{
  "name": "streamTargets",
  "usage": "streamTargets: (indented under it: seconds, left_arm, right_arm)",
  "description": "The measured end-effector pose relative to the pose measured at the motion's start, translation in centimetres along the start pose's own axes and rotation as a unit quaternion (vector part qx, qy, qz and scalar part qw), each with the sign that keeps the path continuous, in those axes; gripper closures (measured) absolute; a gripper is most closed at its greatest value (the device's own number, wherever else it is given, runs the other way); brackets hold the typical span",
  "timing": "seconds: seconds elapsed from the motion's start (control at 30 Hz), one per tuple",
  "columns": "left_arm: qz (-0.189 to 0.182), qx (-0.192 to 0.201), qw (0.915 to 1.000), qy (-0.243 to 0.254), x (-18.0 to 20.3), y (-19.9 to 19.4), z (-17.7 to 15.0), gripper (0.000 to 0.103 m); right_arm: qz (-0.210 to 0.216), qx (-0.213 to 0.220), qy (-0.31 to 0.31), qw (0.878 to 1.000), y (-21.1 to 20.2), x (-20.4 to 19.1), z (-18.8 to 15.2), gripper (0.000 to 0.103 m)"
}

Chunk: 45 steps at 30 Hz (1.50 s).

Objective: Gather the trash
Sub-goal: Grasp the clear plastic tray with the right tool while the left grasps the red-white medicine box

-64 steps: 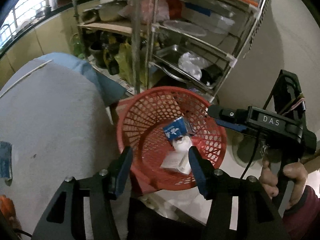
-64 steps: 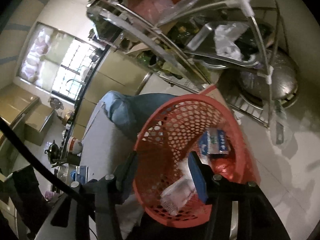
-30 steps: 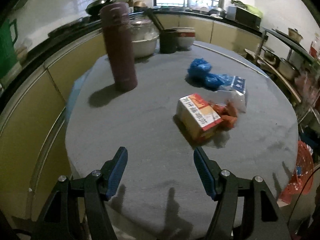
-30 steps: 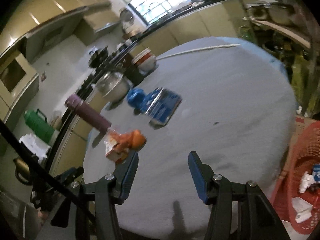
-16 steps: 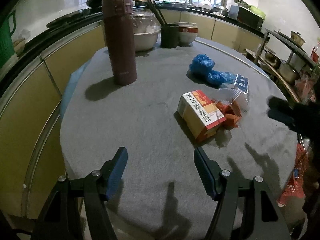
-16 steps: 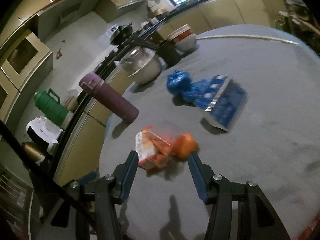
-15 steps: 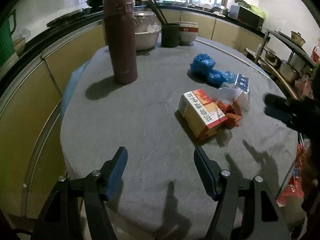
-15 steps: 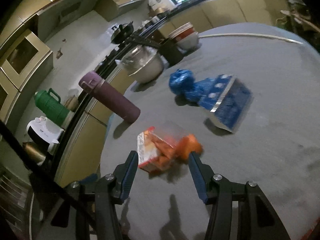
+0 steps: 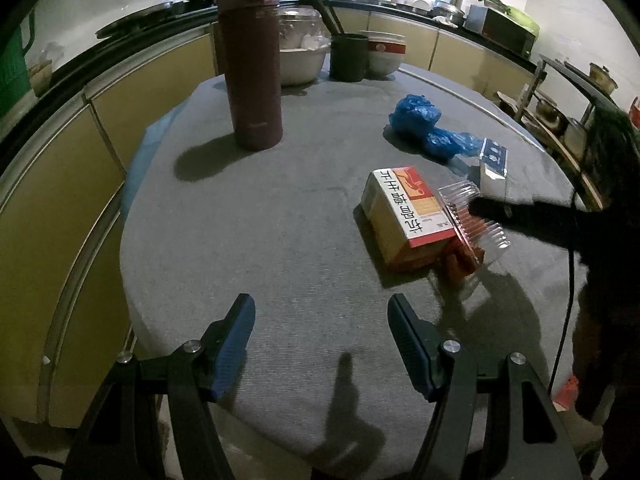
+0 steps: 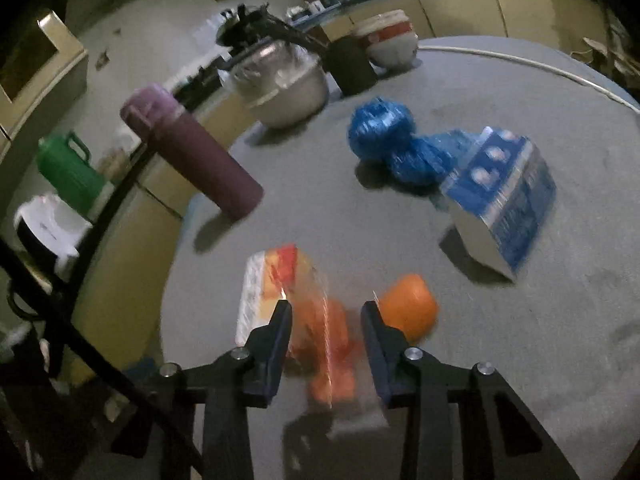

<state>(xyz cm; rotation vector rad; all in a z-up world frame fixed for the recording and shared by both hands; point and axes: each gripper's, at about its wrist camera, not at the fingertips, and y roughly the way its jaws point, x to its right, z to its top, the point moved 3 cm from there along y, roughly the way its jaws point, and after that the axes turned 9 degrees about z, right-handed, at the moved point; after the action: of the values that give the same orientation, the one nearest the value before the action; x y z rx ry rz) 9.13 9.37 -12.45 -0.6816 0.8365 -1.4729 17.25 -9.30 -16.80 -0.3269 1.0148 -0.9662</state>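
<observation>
On the grey round table lie a red-and-yellow carton, a clear plastic tray with orange pieces, crumpled blue plastic and a blue-and-white pack. My left gripper is open and empty above the near table edge. My right gripper has its jaws around the clear tray with orange pieces, narrowed but with the hold unclear in the blur. The carton is just left of it; an orange round piece is to the right. The right gripper shows as a dark shape in the left view.
A maroon thermos stands on the far left of the table. A steel pot, a dark cup with chopsticks and stacked bowls are at the back. Yellow cabinets curve around the left. A red basket is low right.
My right gripper has moved forward over the table onto the tray with orange pieces and its jaws have narrowed. The left gripper has stayed nearly still and open.
</observation>
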Motion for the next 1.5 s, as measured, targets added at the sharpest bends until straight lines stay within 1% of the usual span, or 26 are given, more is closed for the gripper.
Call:
streamTargets:
  seconds: [0.1, 0.13, 0.2, 0.27, 0.37, 0.43, 0.53, 0.7, 0.87, 0.93, 0.97, 1.0, 1.03, 1.07, 1.1, 1.13, 1.17, 1.27, 1.3, 1.37, 1.43, 1.5]
  left_arm:
    - [-0.002, 0.003, 1.0, 0.004, 0.2, -0.1, 0.1, 0.033]
    - [-0.001, 0.003, 1.0, 0.006, 0.4, -0.1, 0.1, 0.033]
    - [0.001, 0.0, 1.0, 0.008, 0.7, 0.1, 0.2, 0.033]
    - [0.0, 0.003, 0.9999, 0.012, 1.1, 0.2, 0.4, 0.033]
    - [0.002, 0.009, 0.9997, 0.022, 1.8, 0.5, 1.4, 0.033]
    - [-0.005, 0.009, 0.9997, 0.023, 2.1, 0.8, 2.4, 0.033]
    - [-0.028, 0.002, 0.9994, 0.021, 2.8, 1.8, 4.0, 0.032]
    - [-0.051, -0.021, 0.9983, 0.021, 5.1, 4.1, 5.6, 0.032]
    - [-0.055, -0.037, 0.9975, 0.025, 7.3, 6.1, 5.8, 0.032]
    - [-0.042, -0.045, 0.9976, 0.033, 7.8, 6.9, 5.6, 0.032]
    - [-0.037, -0.048, 0.9976, 0.034, 7.7, 7.3, 5.3, 0.032]
    - [-0.039, -0.051, 0.9975, 0.029, 7.5, 7.6, 5.1, 0.032]
    - [-0.046, -0.055, 0.9972, 0.022, 7.1, 7.9, 4.9, 0.033]
    - [-0.056, -0.059, 0.9966, 0.012, 6.7, 8.1, 4.7, 0.037]
    - [-0.064, -0.068, 0.9957, 0.003, 6.2, 8.4, 4.4, 0.051]
    - [-0.064, -0.071, 0.9954, -0.001, 5.8, 8.5, 4.2, 0.053]
    - [-0.072, -0.069, 0.995, -0.005, 5.5, 8.5, 4.0, 0.053]
    - [-0.081, -0.068, 0.9944, -0.007, 5.0, 8.3, 3.8, 0.053]
    - [-0.082, -0.066, 0.9944, -0.006, 4.9, 8.2, 3.8, 0.053]
    - [-0.087, -0.062, 0.9942, -0.007, 4.6, 7.8, 3.7, 0.053]
    - [-0.092, -0.06, 0.9939, -0.011, 4.2, 7.5, 3.5, 0.053]
    - [-0.095, -0.057, 0.9938, -0.011, 4.0, 7.2, 3.4, 0.053]
  right_arm:
    - [0.0, -0.001, 0.007, 1.0, -1.8, 1.0, -1.7, 0.064]
    - [-0.011, 0.001, 0.004, 1.0, -2.4, 1.2, -2.0, 0.064]
    - [-0.045, 0.001, -0.003, 0.999, -3.6, 2.1, -2.8, 0.064]
    - [-0.054, 0.0, 0.016, 0.998, -4.4, 3.5, -3.3, 0.064]
    - [-0.051, 0.018, 0.05, 0.997, -6.2, 5.2, -4.0, 0.064]
    - [-0.045, 0.03, 0.062, 0.997, -7.2, 5.8, -4.1, 0.064]
    - [-0.034, 0.05, 0.067, 0.996, -8.1, 5.8, -3.7, 0.063]
    - [-0.027, 0.07, 0.06, 0.995, -8.7, 5.1, -3.7, 0.063]
    - [-0.022, 0.076, 0.071, 0.994, -8.8, 5.3, -3.9, 0.063]
    - [-0.014, 0.075, 0.072, 0.994, -8.8, 5.1, -3.8, 0.063]
    - [-0.01, 0.074, 0.07, 0.995, -8.8, 4.8, -3.7, 0.055]
    - [-0.008, 0.074, 0.067, 0.995, -8.8, 4.5, -3.5, 0.042]
    - [-0.008, 0.079, 0.062, 0.995, -8.7, 4.0, -3.2, 0.038]
    - [-0.003, 0.083, 0.058, 0.995, -8.6, 3.6, -2.9, 0.036]
    - [-0.001, 0.083, 0.055, 0.995, -8.3, 3.3, -2.7, 0.035]
    - [-0.002, 0.079, 0.052, 0.996, -7.7, 2.8, -2.3, 0.033]
    - [-0.009, 0.072, 0.049, 0.996, -7.0, 2.4, -1.9, 0.031]
    - [-0.012, 0.052, 0.038, 0.998, -4.7, 1.7, -1.2, 0.031]
    - [-0.019, 0.04, 0.039, 0.998, -3.4, 1.6, -0.9, 0.031]
    - [-0.012, 0.024, 0.049, 0.998, -1.8, 1.7, -0.8, 0.031]
    - [-0.019, 0.025, 0.059, 0.998, -1.0, 2.3, -0.9, 0.031]
    - [-0.008, 0.024, 0.068, 0.997, -0.6, 2.8, -1.0, 0.051]
